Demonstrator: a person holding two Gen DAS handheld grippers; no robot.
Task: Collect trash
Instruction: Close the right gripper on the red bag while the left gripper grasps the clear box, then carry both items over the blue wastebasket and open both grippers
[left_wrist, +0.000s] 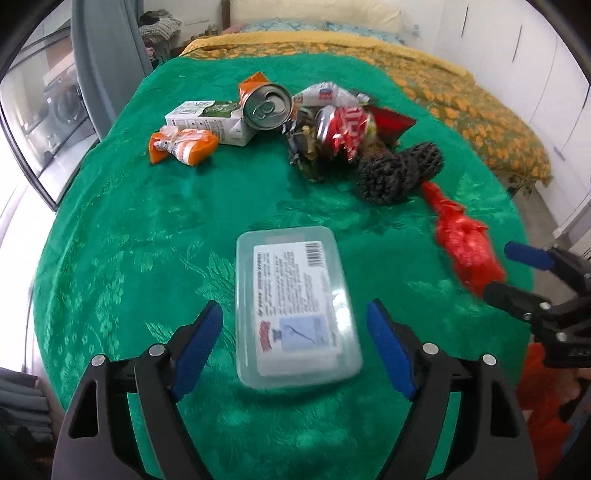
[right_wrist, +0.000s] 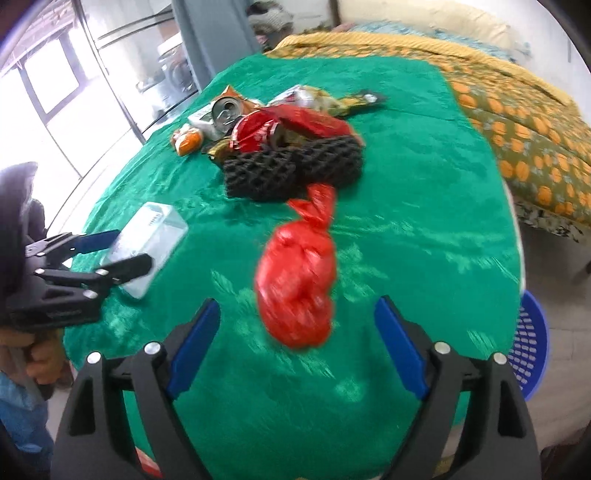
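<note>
A clear plastic box (left_wrist: 295, 310) with a printed label lies on the green cloth. My left gripper (left_wrist: 295, 328) is open with its blue pads either side of the box, not touching it. A knotted red plastic bag (right_wrist: 299, 273) lies on the cloth. My right gripper (right_wrist: 297, 328) is open around the bag's near end. The bag (left_wrist: 461, 243) and the right gripper (left_wrist: 513, 273) also show in the left wrist view. The box (right_wrist: 147, 243) and the left gripper (right_wrist: 123, 251) show in the right wrist view.
A trash pile lies further back: a milk carton (left_wrist: 210, 120), a silver can (left_wrist: 266, 107), an orange wrapper (left_wrist: 183, 146), a crushed red can (left_wrist: 343, 129), black foam netting (left_wrist: 399, 170). A blue basket (right_wrist: 528, 343) stands off the table's right edge. A bed (left_wrist: 461, 92) lies behind.
</note>
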